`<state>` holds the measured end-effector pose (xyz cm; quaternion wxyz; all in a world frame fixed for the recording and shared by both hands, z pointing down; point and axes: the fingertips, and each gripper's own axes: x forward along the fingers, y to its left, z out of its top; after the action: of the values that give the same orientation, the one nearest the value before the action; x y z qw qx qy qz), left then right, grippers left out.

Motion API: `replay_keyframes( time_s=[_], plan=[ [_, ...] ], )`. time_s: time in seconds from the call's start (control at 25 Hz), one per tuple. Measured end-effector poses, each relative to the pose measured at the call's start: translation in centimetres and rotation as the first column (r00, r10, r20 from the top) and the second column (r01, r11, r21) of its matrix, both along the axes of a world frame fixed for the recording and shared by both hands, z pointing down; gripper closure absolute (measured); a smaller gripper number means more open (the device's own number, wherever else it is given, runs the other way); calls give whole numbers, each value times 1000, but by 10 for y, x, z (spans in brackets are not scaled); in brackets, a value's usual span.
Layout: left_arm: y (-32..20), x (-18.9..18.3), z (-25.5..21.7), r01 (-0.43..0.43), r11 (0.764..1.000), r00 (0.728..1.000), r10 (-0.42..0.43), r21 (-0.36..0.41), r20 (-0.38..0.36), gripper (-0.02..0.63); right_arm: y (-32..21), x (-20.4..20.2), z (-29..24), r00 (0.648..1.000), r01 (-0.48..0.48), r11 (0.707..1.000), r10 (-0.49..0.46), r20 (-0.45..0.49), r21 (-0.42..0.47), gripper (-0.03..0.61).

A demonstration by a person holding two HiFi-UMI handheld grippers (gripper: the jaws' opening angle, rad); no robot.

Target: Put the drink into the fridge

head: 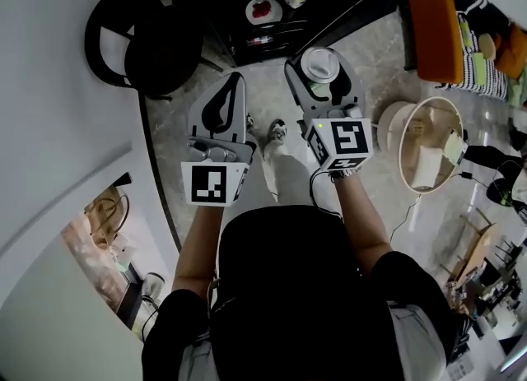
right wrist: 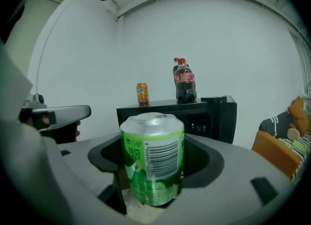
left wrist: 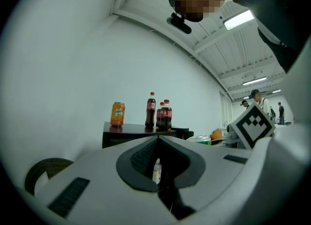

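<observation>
Right claw [head: 324, 75] round green can [right wrist: 153, 158]

A: Type of premises?
B: A large hall fitted out as a mock living room. Ribbed ceiling with strip lights [left wrist: 238, 19], bare white walls, stone floor [head: 379, 50].
A: Domestic evidence?
B: Orange sofa [head: 430, 30] with cushions, round table [head: 420, 120], black chair [head: 136, 30], and a small black fridge [right wrist: 218, 117] with cola bottles [right wrist: 183, 80] on top. People [left wrist: 257, 103] stand at the far side.
</observation>
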<state>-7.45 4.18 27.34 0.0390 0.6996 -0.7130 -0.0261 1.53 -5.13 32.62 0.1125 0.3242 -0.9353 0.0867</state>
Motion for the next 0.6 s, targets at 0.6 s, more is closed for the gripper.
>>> replay_keyframes(
  time_s=[0.6],
  plan=[
    [-51,3,81,86,996,995,-85,22,-56,604,-15,8,107,995,98,995,-97,-23,24,247]
  ],
)
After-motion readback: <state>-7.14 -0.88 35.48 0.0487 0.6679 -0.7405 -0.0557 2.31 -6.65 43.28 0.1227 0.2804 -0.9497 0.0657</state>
